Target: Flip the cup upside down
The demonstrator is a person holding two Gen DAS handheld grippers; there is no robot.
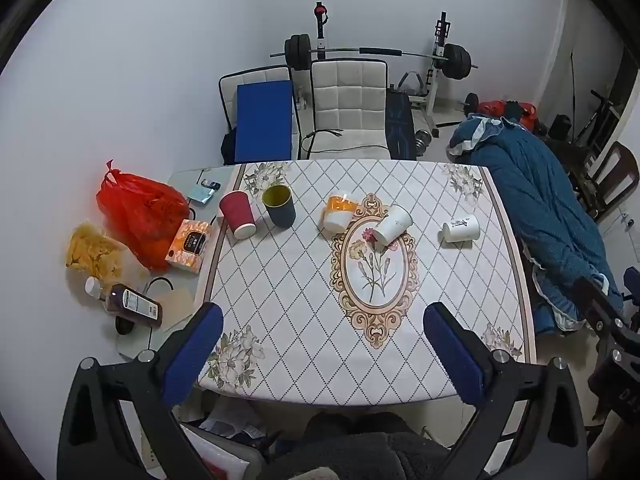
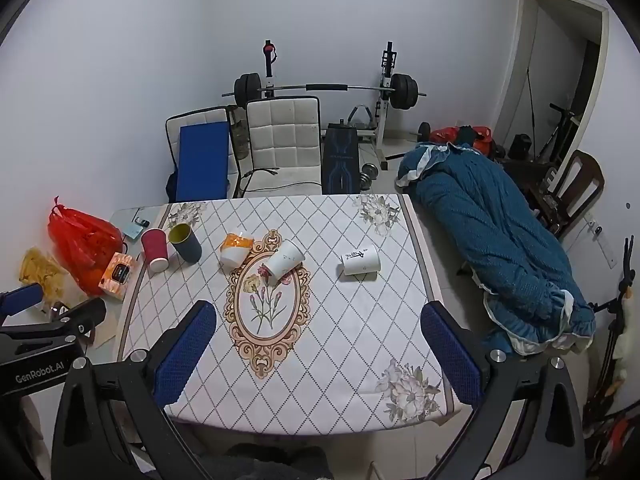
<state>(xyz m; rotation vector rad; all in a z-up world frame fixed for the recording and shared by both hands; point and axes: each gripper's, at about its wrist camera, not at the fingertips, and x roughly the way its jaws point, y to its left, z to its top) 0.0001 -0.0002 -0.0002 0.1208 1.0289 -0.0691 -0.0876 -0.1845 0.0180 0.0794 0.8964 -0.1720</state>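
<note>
On surface: five cups; red cup looks inverted, dark cup upright, rest unclear; both grippers' fingers spread, empty, well back; flipping probably mostly left.

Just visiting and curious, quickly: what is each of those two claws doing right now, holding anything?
Left gripper: open, holding nothing.
Right gripper: open, holding nothing.
</note>
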